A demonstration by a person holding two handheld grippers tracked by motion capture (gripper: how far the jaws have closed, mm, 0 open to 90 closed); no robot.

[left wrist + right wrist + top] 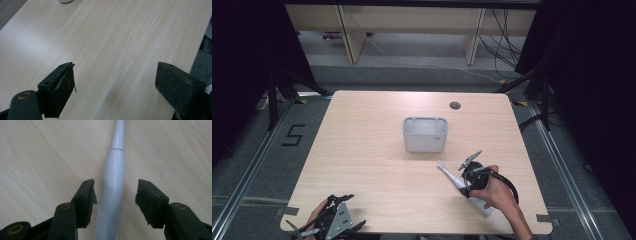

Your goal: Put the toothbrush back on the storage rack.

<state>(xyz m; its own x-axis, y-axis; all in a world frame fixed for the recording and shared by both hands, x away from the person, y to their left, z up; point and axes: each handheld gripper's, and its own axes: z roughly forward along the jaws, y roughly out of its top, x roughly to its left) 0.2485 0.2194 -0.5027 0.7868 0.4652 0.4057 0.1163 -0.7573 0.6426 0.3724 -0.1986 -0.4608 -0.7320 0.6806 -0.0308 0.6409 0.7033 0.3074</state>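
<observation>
The white electric toothbrush [112, 190] lies flat on the desk [372, 150], between the right gripper's [116, 195] open fingers, untouched. The left gripper [115, 82] rests open at the desk's near corner.

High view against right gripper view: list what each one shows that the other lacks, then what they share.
High view alone: the grey holder, the cable hole, the left claw, the floor.
Right gripper view alone: a close look at the right claw, jaws apart on either side of the white toothbrush handle, pads not touching it.
Shared: the toothbrush handle, the right claw, the table.
</observation>
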